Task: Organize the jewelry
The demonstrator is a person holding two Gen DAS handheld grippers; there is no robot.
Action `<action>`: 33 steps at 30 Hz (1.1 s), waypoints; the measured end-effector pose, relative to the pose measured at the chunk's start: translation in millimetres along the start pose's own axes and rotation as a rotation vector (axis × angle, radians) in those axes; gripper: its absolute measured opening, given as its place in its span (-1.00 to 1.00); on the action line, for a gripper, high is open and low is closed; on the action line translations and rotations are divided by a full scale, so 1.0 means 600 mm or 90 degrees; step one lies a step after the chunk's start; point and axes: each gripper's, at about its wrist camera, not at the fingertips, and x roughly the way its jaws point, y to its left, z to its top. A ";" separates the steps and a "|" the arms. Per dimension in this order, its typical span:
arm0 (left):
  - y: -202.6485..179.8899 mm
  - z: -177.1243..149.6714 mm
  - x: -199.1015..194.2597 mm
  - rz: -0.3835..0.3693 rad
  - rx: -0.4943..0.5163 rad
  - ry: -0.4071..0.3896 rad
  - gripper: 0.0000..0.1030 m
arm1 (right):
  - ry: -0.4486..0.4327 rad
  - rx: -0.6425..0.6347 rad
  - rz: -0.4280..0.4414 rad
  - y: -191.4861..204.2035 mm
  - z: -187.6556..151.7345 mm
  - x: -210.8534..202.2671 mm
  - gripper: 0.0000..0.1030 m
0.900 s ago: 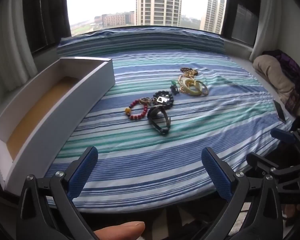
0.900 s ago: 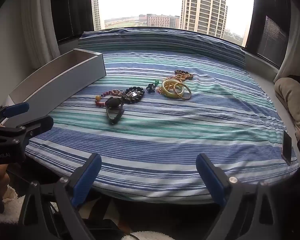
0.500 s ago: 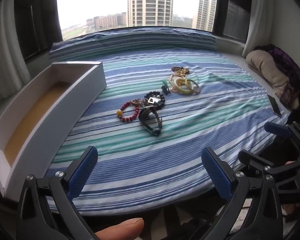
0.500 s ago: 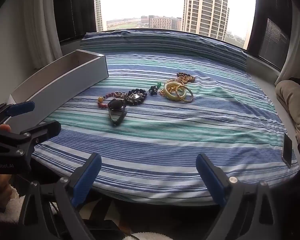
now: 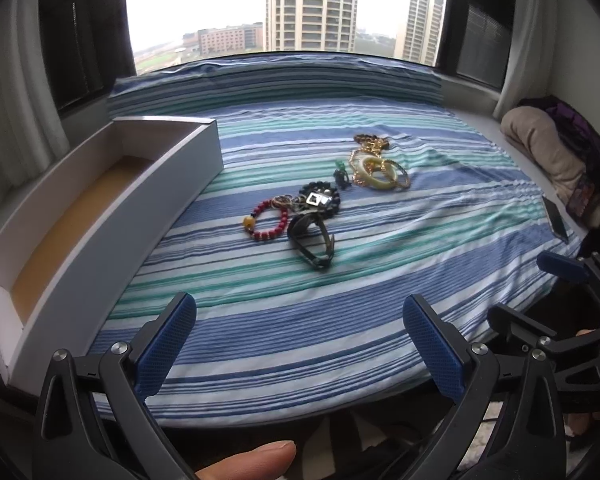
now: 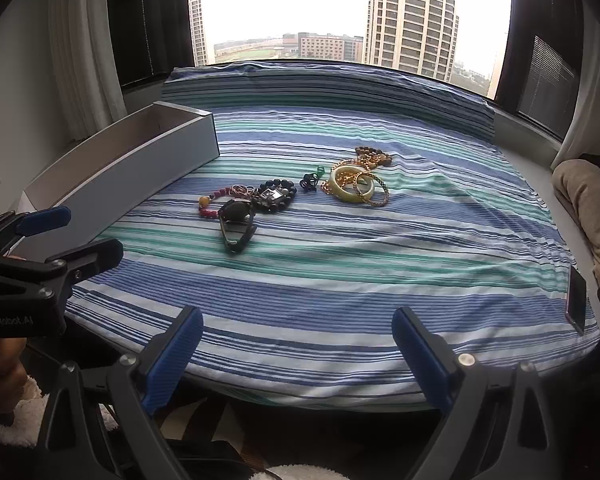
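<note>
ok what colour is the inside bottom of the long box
Tan, cardboard-like brown, while the box walls are white. It shows best in the left wrist view.

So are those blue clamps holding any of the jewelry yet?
No. The left gripper and right gripper are both open and empty; the watch lies untouched on the bed.

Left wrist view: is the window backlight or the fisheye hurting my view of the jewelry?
Left wrist view: the sky is blown out white, yet the red bead bracelet and pale jade-coloured bangle stay sharp; the striped bedspread bows at the edges. Right wrist view: same glare and bowing, curtains dim, dark wristwatch legible.
</note>
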 end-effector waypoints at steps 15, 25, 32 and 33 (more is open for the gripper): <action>0.002 -0.001 -0.001 0.006 0.000 -0.004 0.99 | 0.003 -0.004 -0.008 0.003 -0.001 0.001 0.89; 0.001 0.000 -0.006 0.011 0.004 -0.014 0.99 | 0.001 -0.002 -0.011 0.001 -0.002 -0.001 0.89; 0.000 0.000 -0.006 0.014 0.008 -0.016 0.99 | 0.002 -0.003 -0.012 0.001 -0.002 -0.001 0.89; 0.000 0.000 -0.006 0.014 0.008 -0.015 0.99 | 0.001 -0.003 -0.012 0.001 -0.002 -0.001 0.89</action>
